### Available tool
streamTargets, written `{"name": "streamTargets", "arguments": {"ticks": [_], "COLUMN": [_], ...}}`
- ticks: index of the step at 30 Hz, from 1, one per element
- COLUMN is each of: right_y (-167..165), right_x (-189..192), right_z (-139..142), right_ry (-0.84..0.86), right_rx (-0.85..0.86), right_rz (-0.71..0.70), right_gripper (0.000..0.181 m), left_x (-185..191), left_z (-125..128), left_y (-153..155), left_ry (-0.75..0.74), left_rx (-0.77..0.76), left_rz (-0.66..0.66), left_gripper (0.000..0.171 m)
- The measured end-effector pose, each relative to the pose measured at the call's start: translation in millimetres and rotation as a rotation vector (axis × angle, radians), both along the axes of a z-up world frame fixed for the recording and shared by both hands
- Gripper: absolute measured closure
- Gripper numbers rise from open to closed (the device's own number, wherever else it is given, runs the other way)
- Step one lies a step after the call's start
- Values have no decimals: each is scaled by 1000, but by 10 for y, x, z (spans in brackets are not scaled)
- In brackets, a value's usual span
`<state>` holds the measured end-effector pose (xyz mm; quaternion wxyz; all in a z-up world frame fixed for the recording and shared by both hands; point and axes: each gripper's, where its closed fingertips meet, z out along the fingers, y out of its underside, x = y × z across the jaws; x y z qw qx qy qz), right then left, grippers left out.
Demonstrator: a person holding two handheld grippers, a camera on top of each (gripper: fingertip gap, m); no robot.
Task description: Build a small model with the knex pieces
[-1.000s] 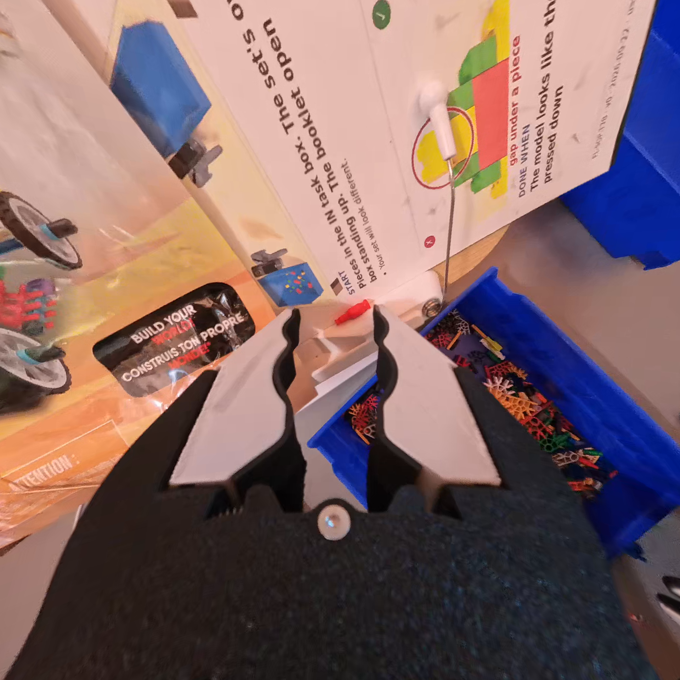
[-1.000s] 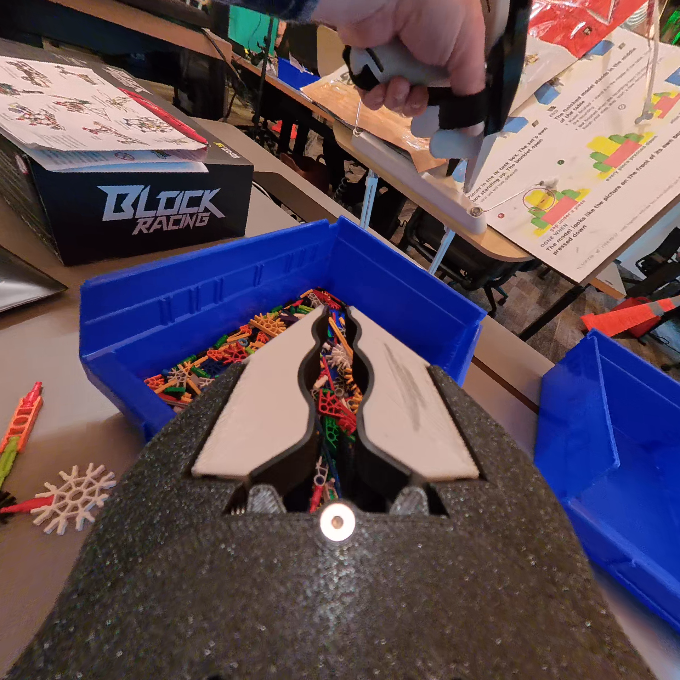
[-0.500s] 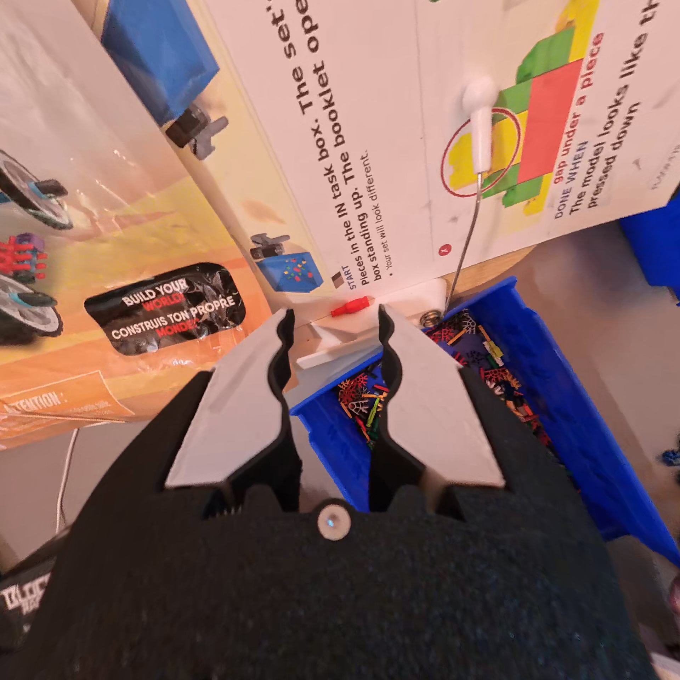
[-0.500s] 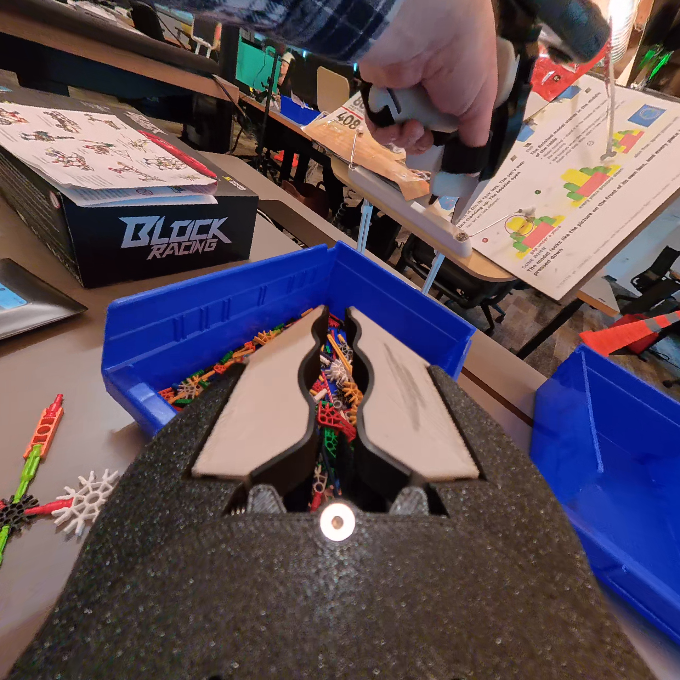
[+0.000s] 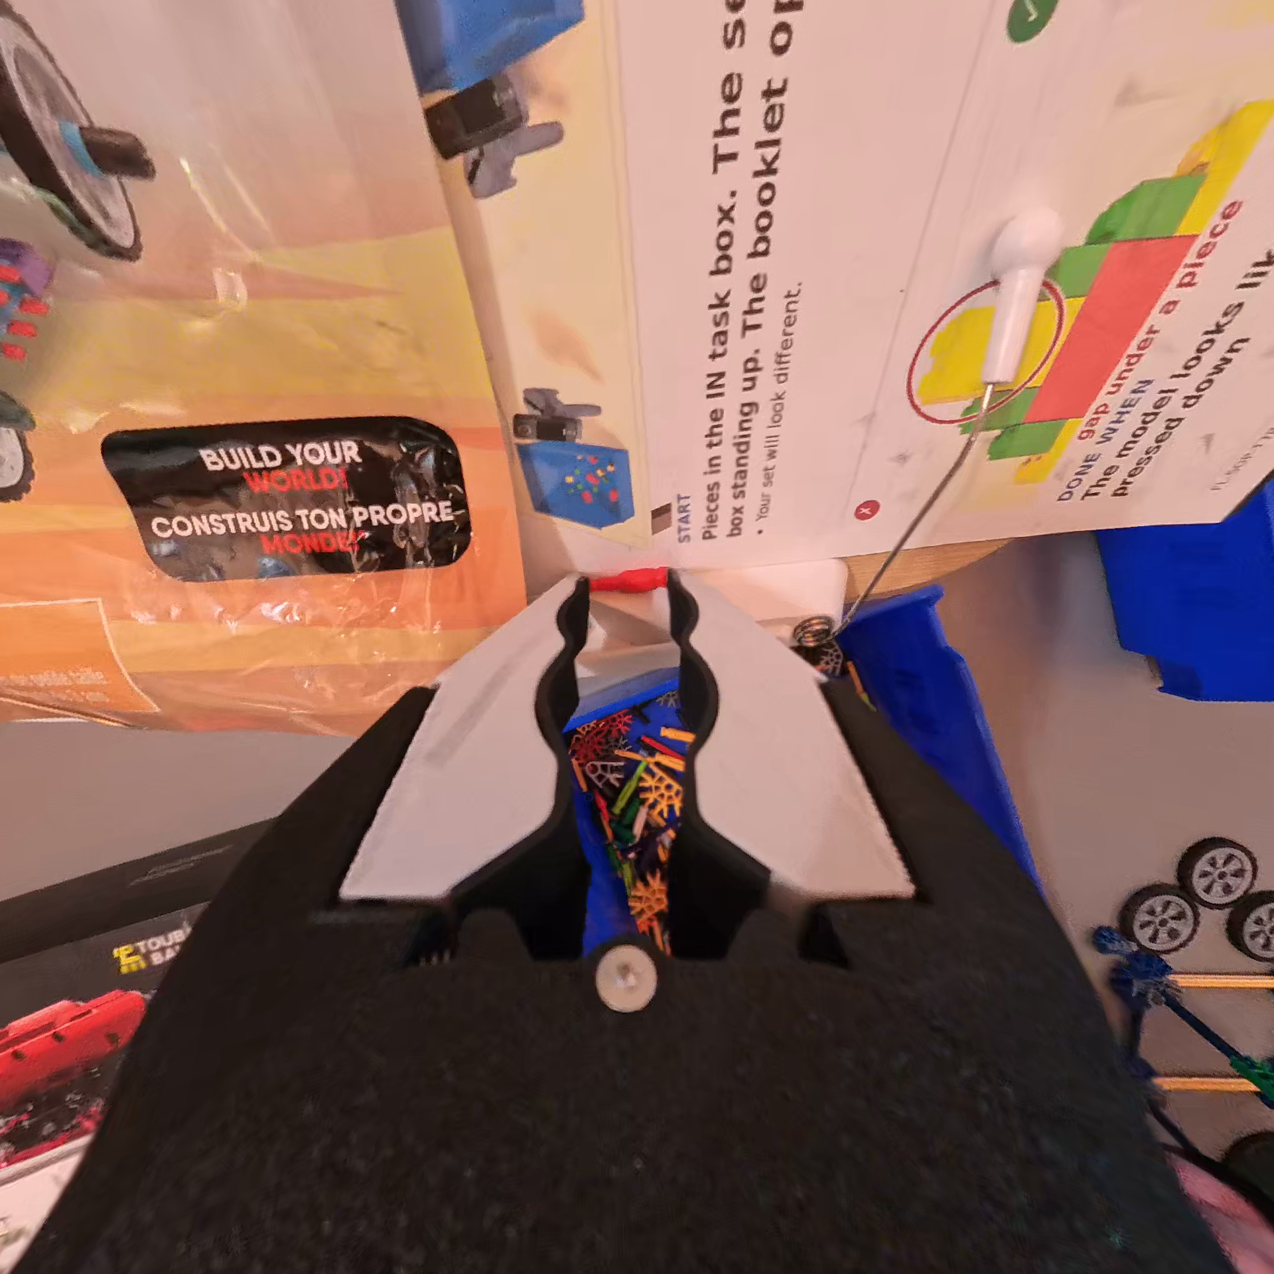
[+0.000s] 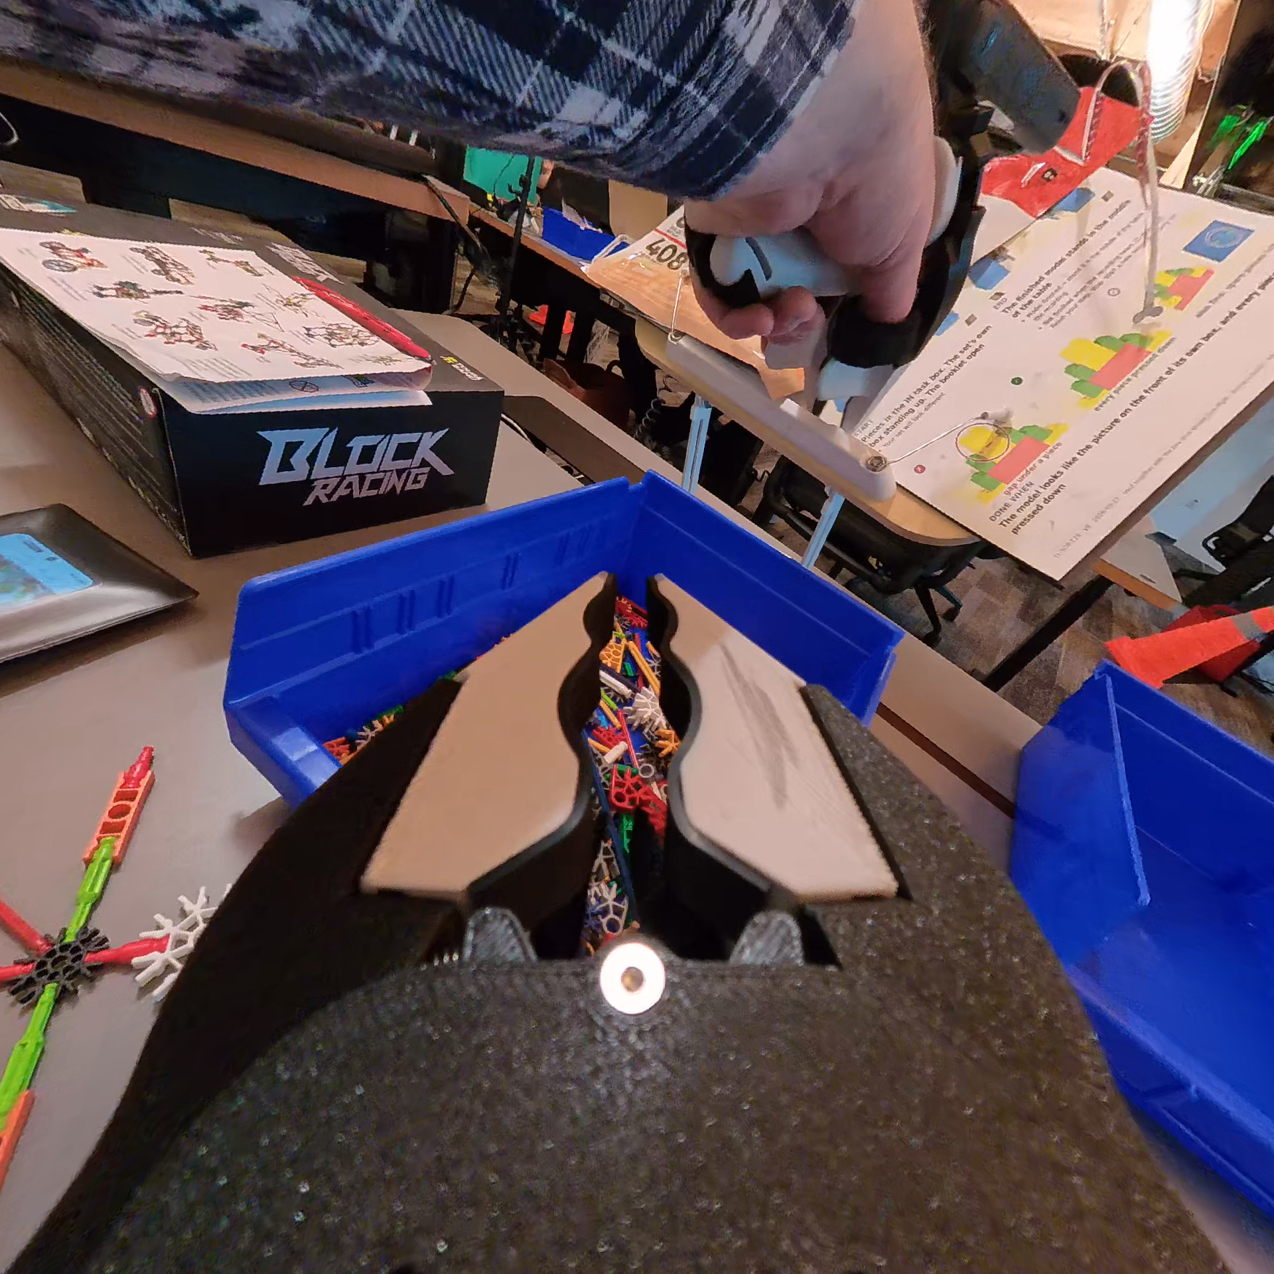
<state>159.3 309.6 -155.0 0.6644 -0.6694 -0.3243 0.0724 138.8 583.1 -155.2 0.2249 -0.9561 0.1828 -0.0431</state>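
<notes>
My left gripper (image 5: 627,584) is at the white ledge (image 5: 758,586) of a tilted board stand. Its two tips meet the ends of a small red piece (image 5: 629,579) lying on that ledge, so it is shut on it. In the right wrist view a hand (image 6: 862,207) in a plaid sleeve holds this gripper (image 6: 851,382) at the ledge. My right gripper (image 6: 632,586) hovers over a blue bin (image 6: 441,593) of small coloured building pieces (image 6: 627,744). Its jaws are nearly together with a thin slit and nothing between them.
An instruction sheet (image 6: 1103,386) and an orange wrapped package (image 5: 241,345) lean on the stand. A second blue bin (image 6: 1172,896) sits at the right. A black box (image 6: 310,469), a tablet (image 6: 55,579) and a rod-and-connector assembly (image 6: 62,958) lie at the left. Wheels (image 5: 1213,889) lie on the table. One gripper's finger ends stand about 30 cm off the other's.
My left gripper has moved to the ledge and its fingers have closed in on the red piece. My right gripper has drawn back a little from the bin, its jaws unchanged.
</notes>
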Motion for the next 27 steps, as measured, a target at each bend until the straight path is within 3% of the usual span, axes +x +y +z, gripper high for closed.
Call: {"name": "streamTargets", "arguments": {"ticks": [10,16,21,27], "right_y": [25,28,19,-23], "right_x": [-14,-11,19,-27], "right_z": [-51,-48,-8,19], "right_ry": [-11,-8,11,4], "right_rx": [-12,-11,-5,18], "right_rz": [2,1,-3,14], "right_gripper": [174,174,173,173], "left_x": [-21,8,79,-315], "left_z": [45,268,535,669], "left_y": [29,-36,-497,-1379], "left_ry": [40,1,-7,-52], "left_rx": [54,111,177,231], "left_rz": [-37,-100,-259,-377], "left_gripper": [151,151,151,152]}}
